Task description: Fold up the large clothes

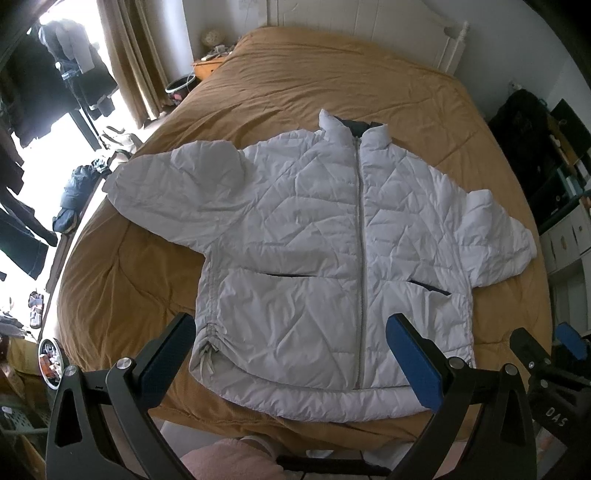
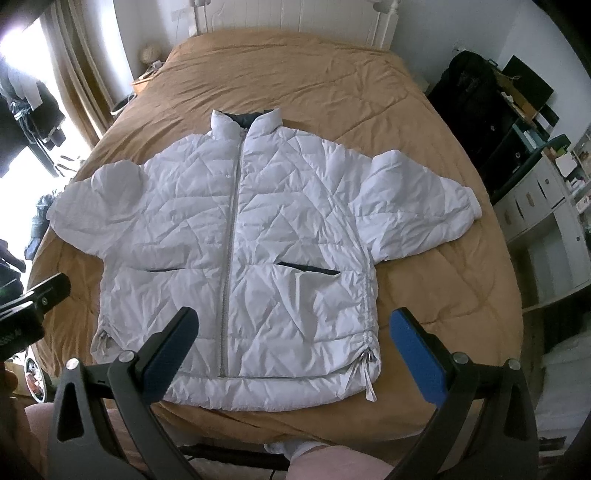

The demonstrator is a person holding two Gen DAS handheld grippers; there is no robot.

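White quilted puffer jacket [image 1: 314, 229] spread flat, front up, across a bed [image 1: 295, 81] covered with a mustard-brown quilt. Zipped closed along a silver zipper [image 1: 359, 258] running from collar to hem. Collar [image 1: 354, 127] pointing toward the white headboard [image 2: 295, 14], dark lining showing inside. Both sleeves stretched out sideways, short and puffy, resting on the quilt. Two slanted pocket openings [image 2: 308, 267] on the lower front, dark inside. Drawstring cords [image 2: 367, 369] gathered at each side of the hem, hem lying near the foot edge of the bed.

Left gripper [image 1: 291, 354] raised above the hem, fingers spread wide apart, holding nothing, blue pad visible on one finger. Right gripper [image 2: 293, 347] likewise hovering over the hem on the other side, fingers parted wide, empty. Part of the right gripper visible at the right edge of the left wrist view; part of the left one at the left edge of the right wrist view.

Pink-clad legs [image 2: 340, 461] and a white sock at the bottom, close to the bed's foot. Curtains [image 1: 129, 55] and bright window to the left, hanging dark clothes [image 1: 55, 74] beside them. White shelving [image 2: 546, 221] to the right.
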